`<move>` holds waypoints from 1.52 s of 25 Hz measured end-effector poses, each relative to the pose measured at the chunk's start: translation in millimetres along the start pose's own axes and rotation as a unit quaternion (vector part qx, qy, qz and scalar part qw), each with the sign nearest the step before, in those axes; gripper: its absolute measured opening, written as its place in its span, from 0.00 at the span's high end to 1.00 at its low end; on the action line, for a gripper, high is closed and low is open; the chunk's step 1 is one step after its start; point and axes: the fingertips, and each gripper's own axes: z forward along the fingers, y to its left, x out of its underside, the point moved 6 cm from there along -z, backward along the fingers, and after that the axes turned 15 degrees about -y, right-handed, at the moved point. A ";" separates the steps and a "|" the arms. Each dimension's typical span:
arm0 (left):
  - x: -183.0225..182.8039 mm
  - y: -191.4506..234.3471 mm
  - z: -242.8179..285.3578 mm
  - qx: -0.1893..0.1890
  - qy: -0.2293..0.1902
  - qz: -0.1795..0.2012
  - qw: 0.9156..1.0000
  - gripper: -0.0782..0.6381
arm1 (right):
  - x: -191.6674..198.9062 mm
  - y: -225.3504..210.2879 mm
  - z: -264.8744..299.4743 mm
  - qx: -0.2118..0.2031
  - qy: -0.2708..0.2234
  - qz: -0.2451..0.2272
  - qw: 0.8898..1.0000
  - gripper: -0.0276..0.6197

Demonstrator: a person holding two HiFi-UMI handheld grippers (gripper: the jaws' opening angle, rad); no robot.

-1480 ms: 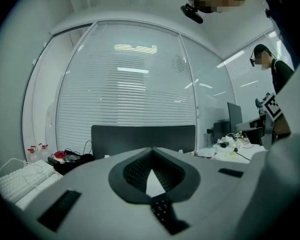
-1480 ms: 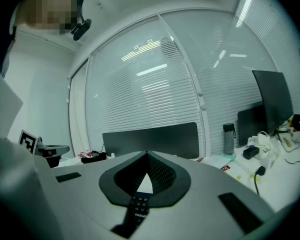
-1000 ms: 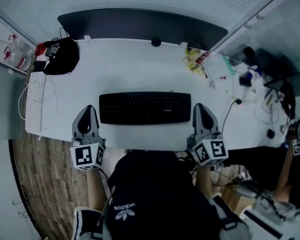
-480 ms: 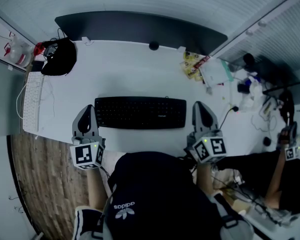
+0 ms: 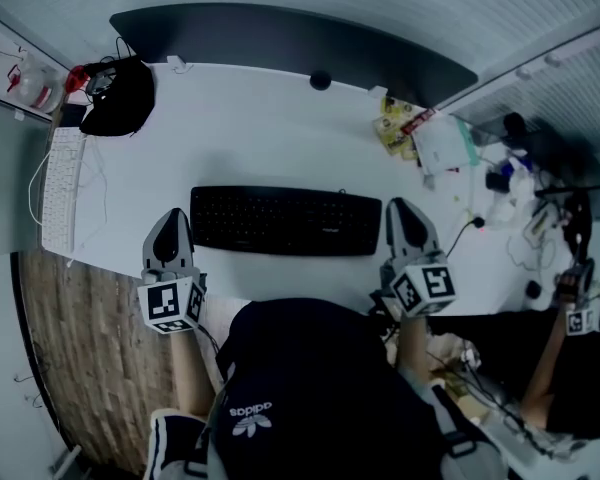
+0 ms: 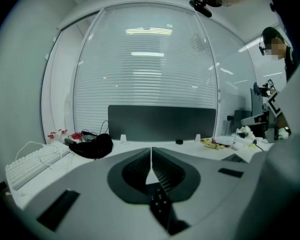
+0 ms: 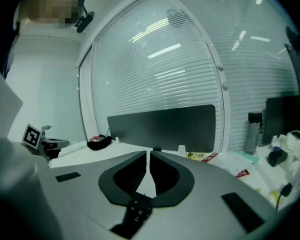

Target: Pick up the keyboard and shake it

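1. Background: a curved glass wall (image 6: 150, 69) lined with horizontal slat blinds. A wood-grain floor (image 5: 80, 358) shows beside the person's left.
2. White desk (image 5: 270, 133): smooth, matte and rectangular. A dark, flat partition panel (image 5: 280, 43) with rounded corners stands along its far edge.
3. Black keyboard (image 5: 285, 221): a long, low slab with rounded ends and rows of dark keys. It lies flat on the desk near the front edge, between the two grippers.
4. Left gripper (image 6: 151, 151): the fingers are pressed together along a thin seam, and nothing is held between them. Each finger is a grey shell with a dark ribbed inner pad. In the head view it sits just beside the keyboard's left end; whether it touches cannot be told.
5. Right gripper (image 7: 148, 156): the fingers are closed to a hairline gap and hold nothing. It has the same grey shells and dark ribbed pads. In the head view it sits just beside the keyboard's right end; whether it touches cannot be told.
6. Black soft bundle (image 5: 118, 98): it rests at the far left corner of the desk.
7. White keyboard (image 5: 58, 193): narrow and corded, it lies along the left edge of the desk.
8. Marker cubes (image 5: 170, 303): white faces with black square patterns, one on the rear of each gripper.
9. Yellow packets (image 5: 398, 128): crinkled wrappers at the far right corner of the desk.
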 end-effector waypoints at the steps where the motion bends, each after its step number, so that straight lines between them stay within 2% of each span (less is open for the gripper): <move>1: 6.7 1.4 0.4 0.002 0.008 -0.005 1.000 0.88 | 6.7 -2.8 2.0 0.000 0.013 -0.009 1.000 0.95; 3: 21.5 3.4 2.1 0.009 0.024 -0.015 1.000 0.86 | 21.0 -8.6 6.2 -0.001 0.038 -0.023 0.999 0.95; 4: 29.5 3.9 3.5 0.014 0.033 -0.021 0.999 0.81 | 28.0 -11.2 8.5 -0.001 0.051 -0.025 0.998 0.92; 6: 45.7 4.7 6.4 0.024 0.056 -0.033 0.998 0.75 | 40.8 -15.7 13.0 0.000 0.077 -0.020 0.997 0.79; 13: 96.8 13.8 12.7 0.023 0.138 -0.071 0.988 0.64 | 72.8 -27.2 21.6 0.003 0.129 -0.007 0.992 0.75; 20: 128.2 23.5 19.4 0.025 0.178 -0.109 0.978 0.62 | 100.2 -36.5 19.6 0.025 0.169 0.028 0.985 0.69; 24: 137.4 21.9 19.7 0.033 0.197 -0.112 0.973 0.62 | 113.0 -39.5 16.7 0.032 0.195 0.046 0.979 0.68; 32: 145.5 19.0 20.8 0.037 0.206 -0.149 0.966 0.61 | 133.5 -51.1 12.2 0.046 0.234 0.080 0.968 0.66; 36: 150.6 23.8 21.0 0.037 0.213 -0.187 0.958 0.60 | 139.5 -49.1 12.7 0.047 0.242 0.086 0.965 0.65; 38: 151.1 23.4 20.5 0.049 0.219 -0.197 0.954 0.60 | 143.7 -49.5 12.7 0.045 0.247 0.096 0.963 0.65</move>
